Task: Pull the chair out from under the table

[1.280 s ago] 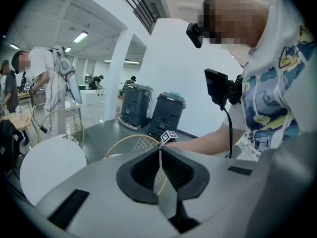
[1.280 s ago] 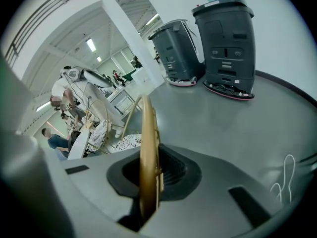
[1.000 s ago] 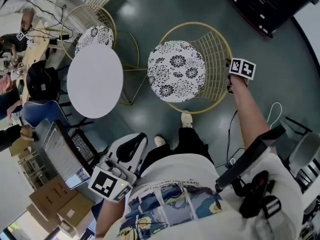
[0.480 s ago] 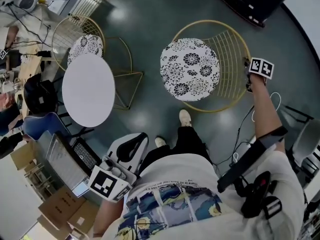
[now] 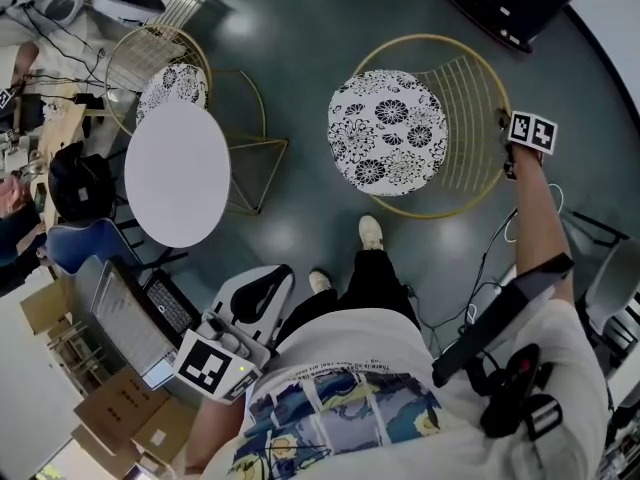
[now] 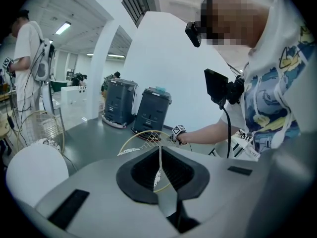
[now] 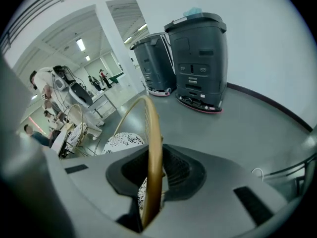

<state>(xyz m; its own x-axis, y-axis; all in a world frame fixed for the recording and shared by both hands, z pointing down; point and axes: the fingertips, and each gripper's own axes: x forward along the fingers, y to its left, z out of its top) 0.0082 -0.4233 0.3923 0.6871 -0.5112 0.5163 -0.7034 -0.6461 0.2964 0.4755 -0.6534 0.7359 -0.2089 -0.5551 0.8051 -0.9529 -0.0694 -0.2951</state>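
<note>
**Right gripper** (image 7: 151, 205): jaws clamped on the gold wire rim (image 7: 154, 143) of the chair back. Rim upright through the gap, patterned cushion (image 7: 121, 143) beyond it.

**Left gripper** (image 6: 159, 175): jaws together, nothing between them. Held on the near side of the counter (image 5: 178, 173), no part in the grasp.

**Chair** (image 5: 388, 131): on the floor (image 5: 300, 28), well apart from the counter. No part of it under the top, bare floor between the two. Gripped rim on the side of the chair farthest from the counter.

**Progress, as judged:** pull-out essentially complete, chair fully clear of the counter. Remaining at most a little more travel away from the counter, then release of the rim.

**Second chair** (image 5: 170, 80): at the counter's far edge, cushion partly beneath the top. Touched by neither gripper.
</note>
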